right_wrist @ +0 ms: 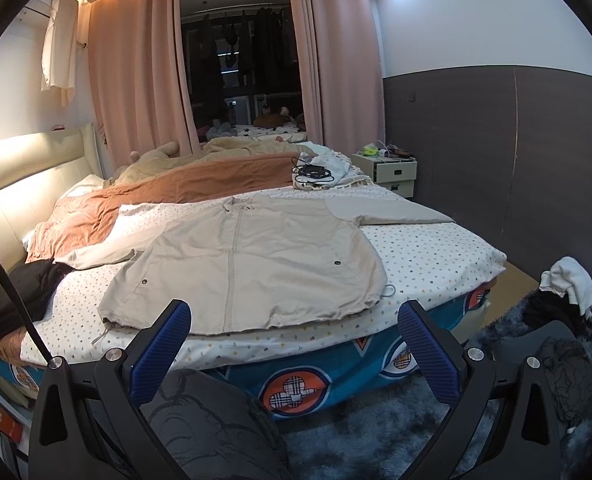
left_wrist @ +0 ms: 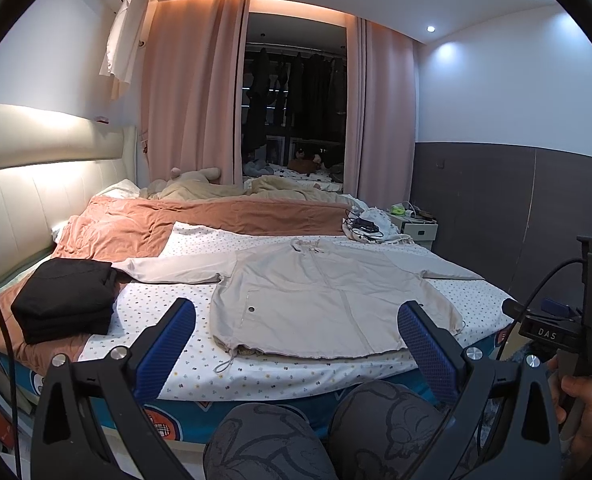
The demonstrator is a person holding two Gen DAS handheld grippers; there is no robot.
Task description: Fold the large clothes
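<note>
We see the beige jacket [left_wrist: 316, 296] spread flat, front up, sleeves out, on the dotted sheet [left_wrist: 168, 296] of the bed near its front edge. A folded black garment [left_wrist: 66, 300] lies left of it. Our left tool [left_wrist: 296, 340] and right tool [right_wrist: 294, 342] hover short of the hem, fingers apart, empty.

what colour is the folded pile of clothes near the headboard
Black. The folded pile shows best in the left wrist view, resting on the orange blanket.
</note>
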